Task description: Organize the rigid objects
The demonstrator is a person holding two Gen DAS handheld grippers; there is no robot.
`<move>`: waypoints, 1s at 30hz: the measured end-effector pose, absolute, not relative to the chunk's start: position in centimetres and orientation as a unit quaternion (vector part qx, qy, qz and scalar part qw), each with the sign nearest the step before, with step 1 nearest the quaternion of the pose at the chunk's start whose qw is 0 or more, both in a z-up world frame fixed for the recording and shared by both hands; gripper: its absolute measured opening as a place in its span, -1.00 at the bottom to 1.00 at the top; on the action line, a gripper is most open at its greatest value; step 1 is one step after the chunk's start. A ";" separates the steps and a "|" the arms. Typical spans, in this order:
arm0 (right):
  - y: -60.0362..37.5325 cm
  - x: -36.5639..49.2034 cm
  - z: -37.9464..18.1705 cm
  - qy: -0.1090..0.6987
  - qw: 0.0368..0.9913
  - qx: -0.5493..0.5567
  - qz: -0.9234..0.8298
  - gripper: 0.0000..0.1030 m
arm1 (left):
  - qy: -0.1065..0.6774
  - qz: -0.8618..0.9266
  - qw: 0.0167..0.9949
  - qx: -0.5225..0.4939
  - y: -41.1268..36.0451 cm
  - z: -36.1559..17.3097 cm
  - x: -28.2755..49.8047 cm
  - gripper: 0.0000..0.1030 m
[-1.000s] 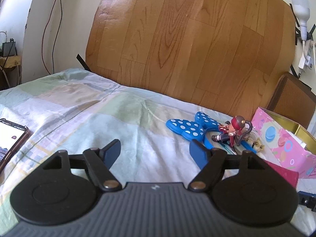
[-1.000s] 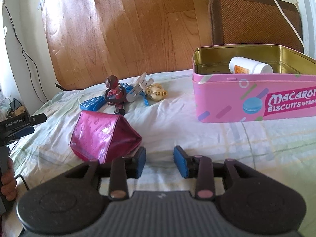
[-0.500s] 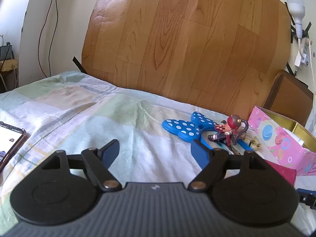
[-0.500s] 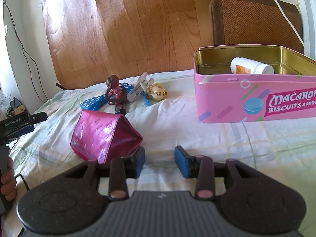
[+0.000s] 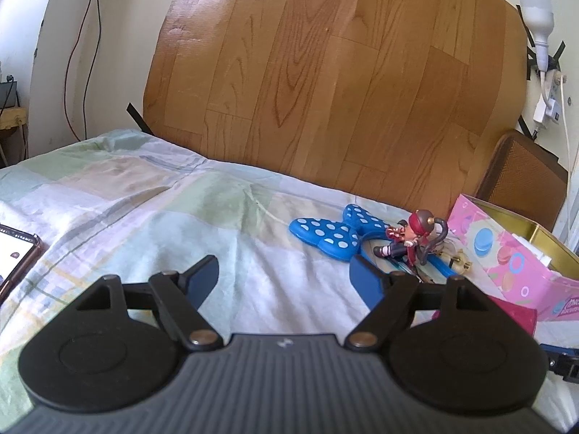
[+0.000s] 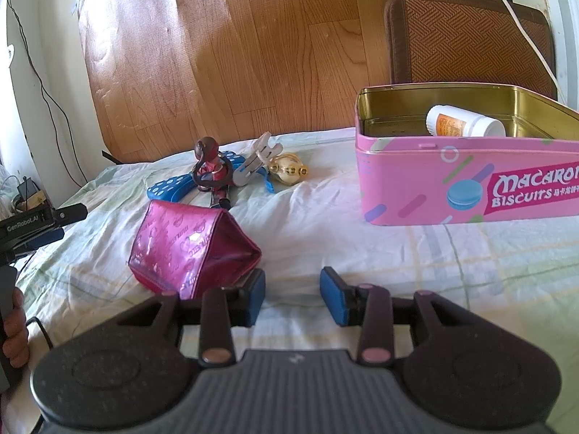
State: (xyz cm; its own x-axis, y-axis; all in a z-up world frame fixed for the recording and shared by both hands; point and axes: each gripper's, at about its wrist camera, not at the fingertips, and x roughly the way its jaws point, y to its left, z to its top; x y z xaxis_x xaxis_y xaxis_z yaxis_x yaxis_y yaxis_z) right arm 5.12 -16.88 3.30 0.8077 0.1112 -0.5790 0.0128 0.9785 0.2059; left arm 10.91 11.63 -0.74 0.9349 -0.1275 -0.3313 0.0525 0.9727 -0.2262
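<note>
A cluster of small rigid things lies on the checked bedsheet (image 6: 362, 253): a blue polka-dot bow (image 5: 327, 233), a red-clad figurine (image 6: 211, 166) resting on it, a pale clip (image 6: 257, 162) and a gold trinket (image 6: 287, 170) just beside them, with a shiny magenta pouch (image 6: 191, 249) nearer the camera. To their right stands the open pink biscuit tin (image 6: 466, 184), a white bottle (image 6: 463, 123) lying on its side inside it. The right gripper (image 6: 292, 296) hovers over bare sheet just beside the pouch, jaws partly apart and empty, while the left gripper (image 5: 284, 278) hangs over the sheet with jaws spread wide and empty, a phone (image 5: 16, 256) at its left.
</note>
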 end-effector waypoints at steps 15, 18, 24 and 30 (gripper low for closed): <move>-16.9 5.2 3.3 0.310 0.945 0.099 0.027 -0.30 | 0.173 -0.050 0.978 -0.101 11.4 -0.7 10.8 0.58; -16.9 5.2 3.4 0.310 0.945 0.099 0.026 -0.30 | 0.173 -0.050 0.979 -0.099 11.4 -0.7 10.8 0.58; -16.9 5.2 3.4 0.310 0.945 0.098 0.027 -0.28 | 0.172 -0.052 0.979 -0.096 11.3 -0.7 10.8 0.58; -16.9 5.3 3.3 0.311 0.945 0.096 0.028 -0.27 | 0.172 -0.052 0.979 -0.096 11.3 -0.7 10.7 0.58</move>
State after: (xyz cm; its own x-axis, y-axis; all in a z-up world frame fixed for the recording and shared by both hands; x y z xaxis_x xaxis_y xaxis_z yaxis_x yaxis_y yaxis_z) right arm 5.31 -16.89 3.35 0.8054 0.1133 -0.5818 0.0058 0.9800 0.1988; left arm 10.72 11.25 -0.66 0.9357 -0.1344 -0.3263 0.0688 0.9764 -0.2048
